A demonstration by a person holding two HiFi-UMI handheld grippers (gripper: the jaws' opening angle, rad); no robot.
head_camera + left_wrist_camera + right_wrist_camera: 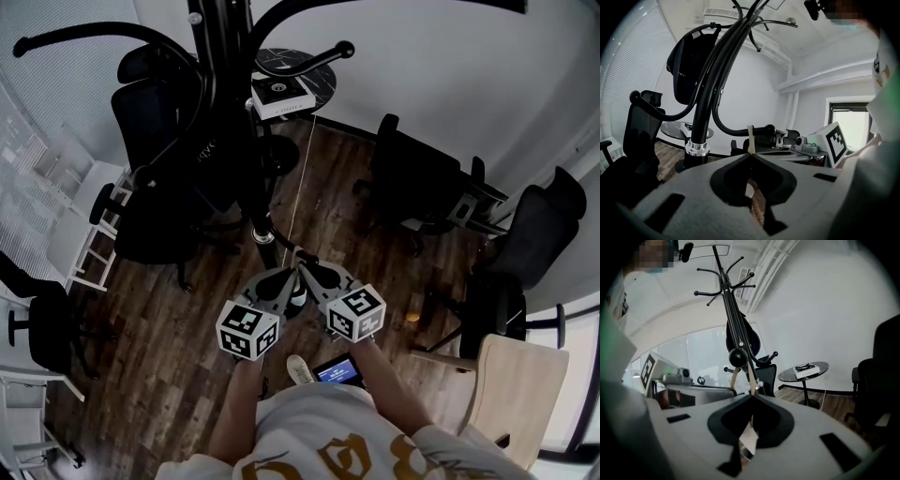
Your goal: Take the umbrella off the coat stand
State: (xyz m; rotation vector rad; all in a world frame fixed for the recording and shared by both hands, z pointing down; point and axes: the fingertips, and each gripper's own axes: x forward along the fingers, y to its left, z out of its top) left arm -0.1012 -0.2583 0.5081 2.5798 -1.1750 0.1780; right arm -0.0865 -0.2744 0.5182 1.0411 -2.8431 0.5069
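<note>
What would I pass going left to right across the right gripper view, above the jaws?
Marker cube → coat stand → round table → black chair.

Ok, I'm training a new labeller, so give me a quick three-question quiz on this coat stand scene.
1. True or false: the left hand-held gripper and the right hand-held gripper are both open and empty.
2. The tan strap hangs from: A) a chair arm, B) a ball-tipped hook of the coat stand, C) a door handle.
3. Fill in: the floor is made of dark ___ planks.
Key: 1 false, both are shut on the strap; 2 B; 3 wood.
</note>
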